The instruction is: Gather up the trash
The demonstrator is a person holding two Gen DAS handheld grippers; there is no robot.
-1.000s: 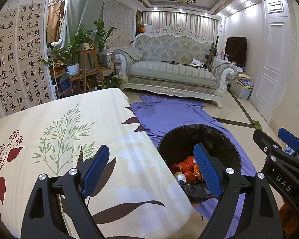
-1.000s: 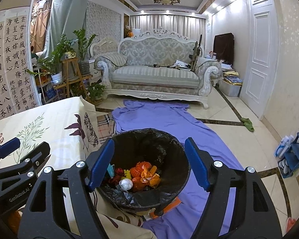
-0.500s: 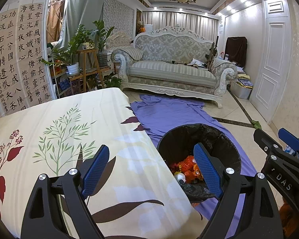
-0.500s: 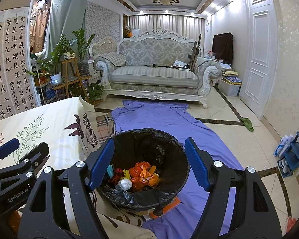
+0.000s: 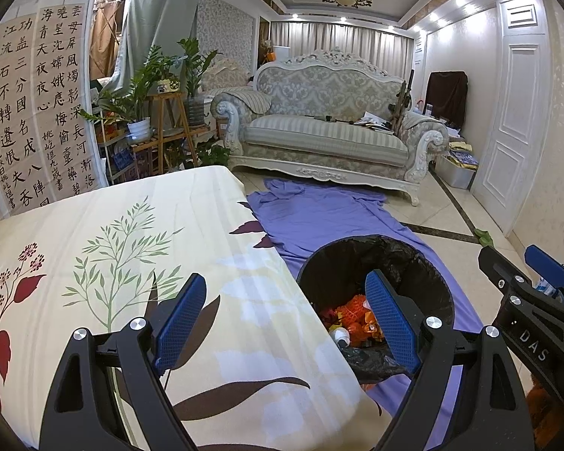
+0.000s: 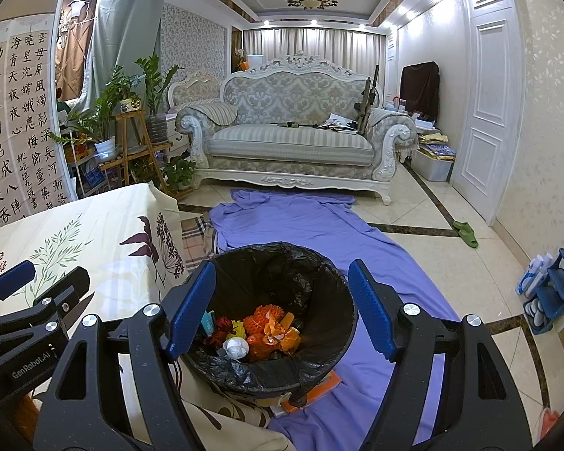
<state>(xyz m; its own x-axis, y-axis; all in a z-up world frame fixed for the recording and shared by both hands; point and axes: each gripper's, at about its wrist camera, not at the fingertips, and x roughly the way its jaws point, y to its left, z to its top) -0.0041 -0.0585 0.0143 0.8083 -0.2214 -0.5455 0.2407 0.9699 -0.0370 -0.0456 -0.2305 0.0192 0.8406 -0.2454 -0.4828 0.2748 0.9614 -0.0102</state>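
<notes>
Both of your grippers are spread wide and carry nothing: the left gripper (image 5: 285, 319) hangs low in its frame over the near edge of the bench, and the right gripper (image 6: 282, 304) sits at the bottom centre of its view, its blue fingers (image 6: 193, 308) framing the mouth of the trash bin (image 6: 331, 289). That bin, lined with a black bag, stands on the purple cloth (image 6: 319, 225) on the floor, just beside the bench corner, and it already holds the trash (image 6: 259, 330): crumpled orange and yellow wrappers, a red scrap, a white ball of paper, and a teal piece at its left. Your flowered tablecloth (image 5: 139, 248), filling the lower left of the left view, shows no loose litter on the part you can see, so the collecting looks largely or wholly done. What may remain is hard to judge: an orange flat object (image 6: 319, 387) peeks out from under the bin's near side, and you cannot tell whether it is trash. The bench areas behind both cameras are hidden from you.
</notes>
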